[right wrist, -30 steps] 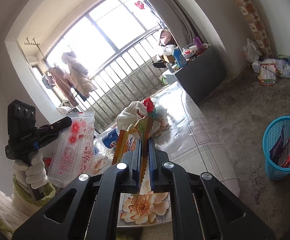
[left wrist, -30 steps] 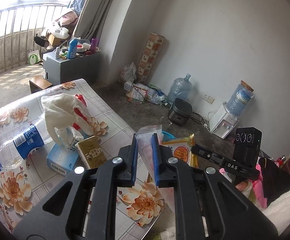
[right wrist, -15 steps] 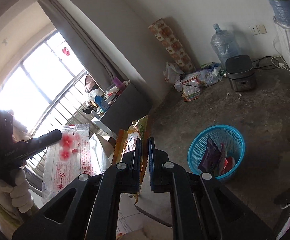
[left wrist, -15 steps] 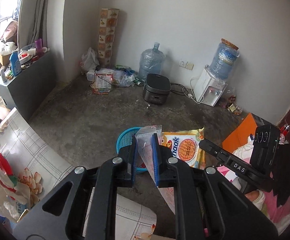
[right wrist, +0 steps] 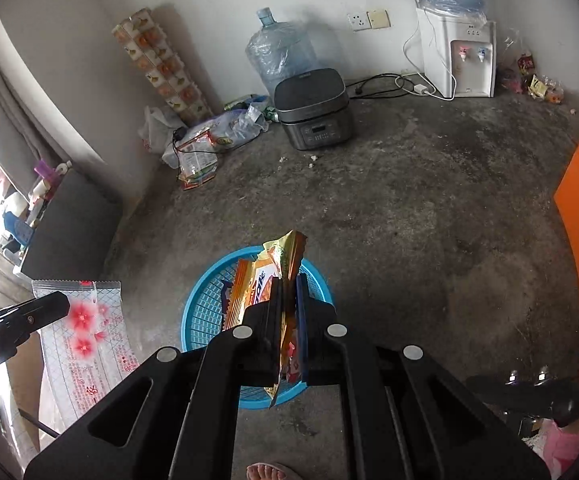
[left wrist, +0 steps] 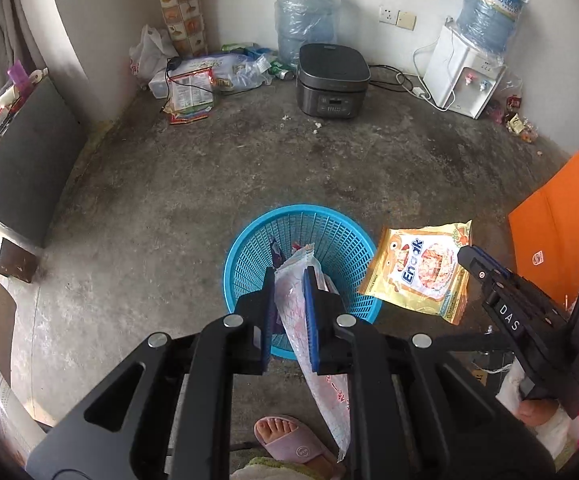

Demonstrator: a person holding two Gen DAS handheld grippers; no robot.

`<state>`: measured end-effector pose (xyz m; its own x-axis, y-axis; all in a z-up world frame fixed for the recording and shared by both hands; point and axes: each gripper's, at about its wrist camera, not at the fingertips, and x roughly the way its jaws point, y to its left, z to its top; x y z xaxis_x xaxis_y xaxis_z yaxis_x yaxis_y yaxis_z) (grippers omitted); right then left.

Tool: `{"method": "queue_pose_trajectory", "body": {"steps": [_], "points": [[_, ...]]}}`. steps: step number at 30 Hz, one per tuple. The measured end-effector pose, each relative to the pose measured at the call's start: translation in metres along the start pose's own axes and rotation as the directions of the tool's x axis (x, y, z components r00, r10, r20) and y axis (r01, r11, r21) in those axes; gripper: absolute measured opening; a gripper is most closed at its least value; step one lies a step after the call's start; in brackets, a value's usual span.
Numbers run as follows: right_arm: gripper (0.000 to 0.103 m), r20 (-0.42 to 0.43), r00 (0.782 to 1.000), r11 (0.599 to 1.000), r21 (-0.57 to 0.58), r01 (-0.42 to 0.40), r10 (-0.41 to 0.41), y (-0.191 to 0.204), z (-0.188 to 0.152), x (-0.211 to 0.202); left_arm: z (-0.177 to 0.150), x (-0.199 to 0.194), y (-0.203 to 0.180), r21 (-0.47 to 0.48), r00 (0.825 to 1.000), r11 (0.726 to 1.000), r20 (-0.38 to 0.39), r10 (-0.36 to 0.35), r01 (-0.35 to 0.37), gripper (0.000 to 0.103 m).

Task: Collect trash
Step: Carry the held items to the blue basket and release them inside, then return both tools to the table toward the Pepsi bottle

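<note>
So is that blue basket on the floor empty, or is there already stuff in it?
Not empty. The blue basket stands upright with a few wrappers already inside.

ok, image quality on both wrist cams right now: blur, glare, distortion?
Left wrist: sharp, no visible motion blur; fisheye bends the walls and darkens the corners; soft, even daylight on the basket and clear bag. Right wrist: equally sharp; the window at the left edge is blown out to white; the snack packet is crisp.
</note>
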<state>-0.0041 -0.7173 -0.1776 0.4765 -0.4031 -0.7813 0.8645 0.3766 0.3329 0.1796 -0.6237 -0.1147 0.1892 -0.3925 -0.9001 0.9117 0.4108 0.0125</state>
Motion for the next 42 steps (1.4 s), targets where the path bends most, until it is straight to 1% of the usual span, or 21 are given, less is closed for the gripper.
{"method": "queue_pose_trajectory", "body": {"steps": [2, 5, 7, 11, 12, 13, 14, 15, 16, 17, 18, 19, 22, 24, 27, 30, 34, 36, 37, 38, 42], "points": [[0.007, -0.020, 1.000, 0.999, -0.023, 0.022, -0.022, 0.005, 0.000, 0.025, 0.003, 0.028, 0.002, 0.015, 0.999, 1.000, -0.031, 0.026, -0.026, 0.012], [0.007, -0.023, 0.996, 0.993, -0.086, 0.082, -0.084, 0.015, -0.001, 0.053, 0.008, 0.066, 0.005, 0.030, 0.996, 0.998, -0.070, 0.059, -0.057, 0.012], [0.007, -0.008, 0.991, 0.982, -0.133, 0.132, -0.135, 0.023, 0.001, 0.070, 0.010, 0.087, 0.004, 0.041, 0.993, 0.997, -0.090, 0.076, -0.073, 0.012], [0.008, -0.013, 0.979, 0.962, -0.189, 0.198, -0.204, 0.031, -0.001, 0.104, 0.010, 0.120, 0.004, 0.055, 0.985, 0.993, -0.132, 0.113, -0.106, 0.012], [0.009, -0.025, 0.978, 0.959, -0.201, 0.200, -0.209, 0.031, -0.001, 0.112, 0.009, 0.125, 0.005, 0.057, 0.983, 0.992, -0.141, 0.121, -0.114, 0.013], [0.009, -0.040, 0.977, 0.957, -0.211, 0.198, -0.211, 0.031, -0.002, 0.120, 0.009, 0.128, 0.006, 0.056, 0.981, 0.991, -0.148, 0.125, -0.118, 0.020], [0.011, -0.058, 0.975, 0.955, -0.222, 0.195, -0.212, 0.032, -0.004, 0.126, 0.009, 0.130, 0.007, 0.050, 0.980, 0.991, -0.149, 0.129, -0.123, 0.024], [0.016, -0.075, 0.976, 0.956, -0.229, 0.183, -0.204, 0.032, -0.006, 0.130, 0.010, 0.128, 0.007, 0.043, 0.981, 0.991, -0.141, 0.133, -0.128, 0.033], [0.021, -0.091, 0.979, 0.962, -0.226, 0.156, -0.180, 0.032, -0.007, 0.132, 0.011, 0.125, 0.009, 0.036, 0.983, 0.991, -0.128, 0.133, -0.130, 0.037], [0.031, -0.104, 0.984, 0.970, -0.212, 0.118, -0.142, 0.031, -0.007, 0.131, 0.013, 0.120, 0.010, 0.031, 0.985, 0.991, -0.114, 0.130, -0.128, 0.038], [0.040, -0.110, 0.989, 0.979, -0.186, 0.082, -0.103, 0.027, -0.008, 0.128, 0.015, 0.114, 0.011, 0.026, 0.987, 0.992, -0.103, 0.127, -0.125, 0.041], [0.041, -0.106, 0.992, 0.987, -0.154, 0.050, -0.067, 0.024, -0.008, 0.124, 0.018, 0.108, 0.012, 0.019, 0.988, 0.992, -0.091, 0.127, -0.126, 0.045], [0.042, -0.090, 0.996, 0.998, -0.056, -0.003, -0.002, 0.011, -0.005, 0.107, 0.029, 0.078, 0.017, -0.016, 0.993, 0.993, -0.035, 0.114, -0.115, 0.048], [0.042, -0.065, 0.998, 1.000, -0.008, -0.022, 0.022, 0.006, -0.003, 0.091, 0.035, 0.053, 0.019, -0.033, 0.995, 0.995, 0.010, 0.099, -0.099, 0.051], [0.042, -0.029, 0.997, 0.997, 0.042, -0.065, 0.066, 0.003, -0.001, 0.065, 0.041, 0.009, 0.023, -0.052, 0.993, 0.995, 0.083, 0.083, -0.079, 0.055], [0.042, 0.009, 0.992, 0.991, 0.046, -0.125, 0.124, 0.011, 0.001, 0.032, 0.038, -0.041, 0.029, -0.070, 0.986, 0.996, 0.155, 0.062, -0.051, 0.061], [0.043, 0.081, 0.975, 0.978, 0.004, -0.208, 0.207, 0.034, -0.002, -0.023, 0.022, -0.119, 0.040, -0.083, 0.963, 0.997, 0.268, 0.027, -0.005, 0.076], [0.051, 0.118, 0.963, 0.970, -0.030, -0.241, 0.243, 0.048, -0.005, -0.054, 0.008, -0.159, 0.049, -0.082, 0.948, 0.997, 0.316, 0.026, 0.000, 0.082], [0.054, 0.140, 0.955, 0.965, -0.053, -0.256, 0.261, 0.055, -0.007, -0.071, -0.002, -0.178, 0.053, -0.085, 0.940, 0.996, 0.341, 0.031, -0.002, 0.083], [0.060, 0.161, 0.946, 0.959, -0.082, -0.272, 0.282, 0.063, -0.011, -0.087, -0.011, -0.196, 0.058, -0.088, 0.932, 0.996, 0.362, 0.035, -0.003, 0.084], [0.078, 0.218, 0.912, 0.924, -0.244, -0.294, 0.347, 0.100, -0.026, -0.146, -0.059, -0.264, 0.081, -0.133, 0.899, 0.991, 0.433, 0.058, 0.000, 0.089]]}}
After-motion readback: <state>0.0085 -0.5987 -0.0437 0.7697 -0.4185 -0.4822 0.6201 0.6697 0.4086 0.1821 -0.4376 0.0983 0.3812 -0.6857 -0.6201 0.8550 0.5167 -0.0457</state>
